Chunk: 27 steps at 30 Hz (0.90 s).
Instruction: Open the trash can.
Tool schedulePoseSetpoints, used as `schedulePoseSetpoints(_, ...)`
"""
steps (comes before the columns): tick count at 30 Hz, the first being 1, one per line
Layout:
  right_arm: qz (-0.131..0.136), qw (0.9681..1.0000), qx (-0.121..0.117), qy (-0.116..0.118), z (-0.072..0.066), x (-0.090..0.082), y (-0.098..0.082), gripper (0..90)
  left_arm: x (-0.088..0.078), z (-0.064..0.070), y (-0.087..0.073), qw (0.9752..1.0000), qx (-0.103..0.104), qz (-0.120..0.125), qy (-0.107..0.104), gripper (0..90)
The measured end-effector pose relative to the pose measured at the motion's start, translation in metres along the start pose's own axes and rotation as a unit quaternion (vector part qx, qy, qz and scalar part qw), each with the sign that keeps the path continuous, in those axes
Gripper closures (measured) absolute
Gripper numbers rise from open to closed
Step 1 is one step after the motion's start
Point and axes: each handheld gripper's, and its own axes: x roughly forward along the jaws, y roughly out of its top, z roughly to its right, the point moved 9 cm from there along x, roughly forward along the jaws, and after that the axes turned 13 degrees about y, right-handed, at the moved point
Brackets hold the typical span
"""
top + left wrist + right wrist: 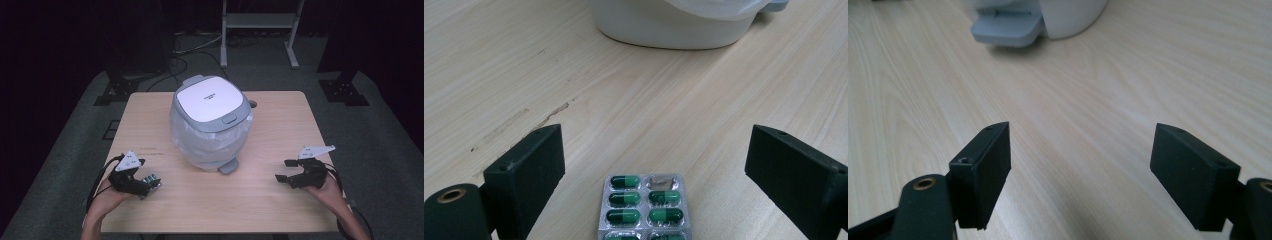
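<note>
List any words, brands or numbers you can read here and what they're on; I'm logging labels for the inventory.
Bin lid: a short dark print, too small and blurred to read.
Pill pack: no print to be seen on the side that faces up.
Nothing else carries text.

**Both tongs open, low over the bench**

We hold the left tongs (150,181) at the near left of the bench (220,200), our forearm coming in from the bottom edge, the hand (117,187) wrapped under the body. Their jaws stand wide apart, pressing on nothing. The right tongs (283,170) sit at the near right, jaws spread wide and pointing left across the bench. Our right wrist seems slightly bent, though the dim high view leaves that uncertain.
</note>
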Motion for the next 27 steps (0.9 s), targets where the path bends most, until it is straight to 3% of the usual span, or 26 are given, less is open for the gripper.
schedulePoseSetpoints(8,-0.005,0.9999,-0.011,0.011,-0.004,-0.007,0.026,23.1,0.002,0.001,-0.002,1.0,-0.007,-0.002,-0.005,8.1)
schedulePoseSetpoints(27,-0.015,0.998,-0.058,0.023,-0.031,-0.018,0.091,23.1,0.001,0.0,-0.007,0.9998,-0.017,-0.001,-0.013,8.1)
